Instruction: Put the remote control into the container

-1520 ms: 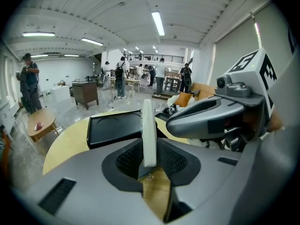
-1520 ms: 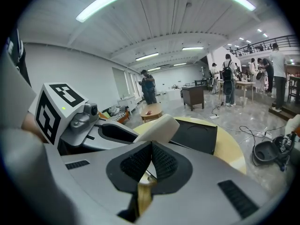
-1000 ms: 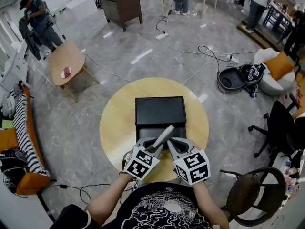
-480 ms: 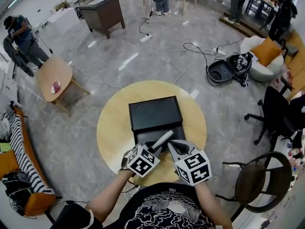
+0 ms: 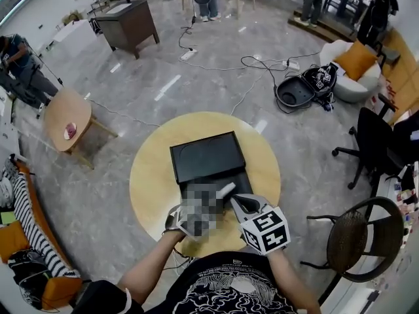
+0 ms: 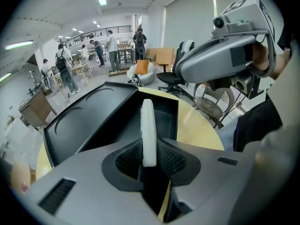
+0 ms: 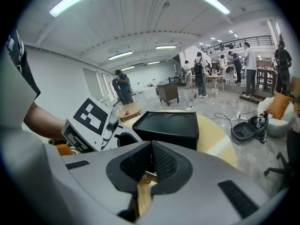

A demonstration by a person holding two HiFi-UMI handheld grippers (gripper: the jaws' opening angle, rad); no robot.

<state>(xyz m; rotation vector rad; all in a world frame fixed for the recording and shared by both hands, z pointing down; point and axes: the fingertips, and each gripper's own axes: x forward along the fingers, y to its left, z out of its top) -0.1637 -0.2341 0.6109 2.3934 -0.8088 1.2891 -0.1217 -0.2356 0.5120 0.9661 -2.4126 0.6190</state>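
Observation:
The white remote control [image 6: 148,130] stands edge-on between the pads of my left gripper [image 6: 149,156], which is shut on it. In the head view the remote [image 5: 226,189] pokes out over the near part of the black container [image 5: 204,154] on the round yellow table [image 5: 154,182]; my left gripper [image 5: 211,203] is partly under a mosaic patch there. The container's open compartment [image 6: 165,117] lies right beyond the remote's tip. My right gripper [image 5: 237,202] hangs beside the left one, and its jaws [image 7: 151,161] are shut with nothing in them. From the right gripper view the container [image 7: 169,124] sits ahead.
A wicker chair [image 5: 354,247] stands close at my right, with an office chair [image 5: 374,148] beyond it. A small wooden side table [image 5: 64,113] is at the left. Cables and an open black case [image 5: 296,91] lie on the floor behind the table. People stand far back.
The head view has swung, so the table and container appear shifted and turned. Both grippers and the remote keep their place at the container's near edge.

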